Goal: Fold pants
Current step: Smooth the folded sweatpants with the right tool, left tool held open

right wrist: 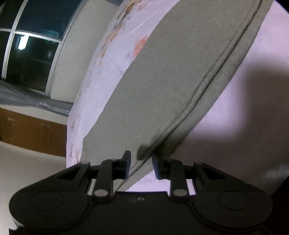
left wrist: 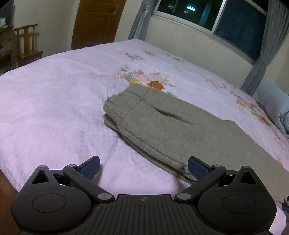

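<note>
Grey-green pants lie folded lengthwise on the pink bedspread, waistband end far, legs running to the near right. My left gripper is open and empty, just above the bed beside the pants' near edge; its right finger is at the hem. In the right wrist view the pants fill the middle. My right gripper is open, its jaws either side of the pants' corner edge without closing on it.
The bed has a flowered quilt. A rolled blue blanket lies at the far right. A wooden chair and door stand beyond the bed, a window with grey curtains behind. A wooden cabinet shows at left.
</note>
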### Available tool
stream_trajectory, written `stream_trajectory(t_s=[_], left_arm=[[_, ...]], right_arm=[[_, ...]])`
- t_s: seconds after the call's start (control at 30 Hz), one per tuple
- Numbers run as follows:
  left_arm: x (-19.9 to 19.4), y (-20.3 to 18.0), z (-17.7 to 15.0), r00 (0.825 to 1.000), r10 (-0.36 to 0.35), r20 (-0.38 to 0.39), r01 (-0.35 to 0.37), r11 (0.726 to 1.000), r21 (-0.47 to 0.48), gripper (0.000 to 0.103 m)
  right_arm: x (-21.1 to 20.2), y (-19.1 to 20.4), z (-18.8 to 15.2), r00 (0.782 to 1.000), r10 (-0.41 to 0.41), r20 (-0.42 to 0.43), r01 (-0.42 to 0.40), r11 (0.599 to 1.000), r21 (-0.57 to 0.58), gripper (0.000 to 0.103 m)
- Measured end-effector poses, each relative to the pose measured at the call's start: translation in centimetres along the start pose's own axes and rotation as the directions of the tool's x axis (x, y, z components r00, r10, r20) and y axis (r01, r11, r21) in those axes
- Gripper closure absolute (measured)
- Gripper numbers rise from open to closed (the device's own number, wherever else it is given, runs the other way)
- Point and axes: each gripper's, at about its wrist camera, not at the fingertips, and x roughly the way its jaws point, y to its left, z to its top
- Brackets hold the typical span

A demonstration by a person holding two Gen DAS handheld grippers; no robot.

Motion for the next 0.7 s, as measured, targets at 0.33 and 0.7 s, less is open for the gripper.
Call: stream_trajectory(t_s=[0.33, 0.7], left_arm=[[0.1, -0.7, 0.1, 1.0, -0.002, -0.005, 0.002, 1.0, 0.01, 0.001], [0.0, -2.9, 0.6, 1.0, -0.005, -0.004, 0.006, 0.999, 0.048, 0.001]], right_arm=[[-0.4, 0.2, -0.3, 0.996, 0.049, 0.069, -0.046, 0.998, -0.035, 0.103], [0.2, -2.7, -0.5, 0.998, 0.046, 0.046, -0.049, 0.997, 0.055, 0.097]])
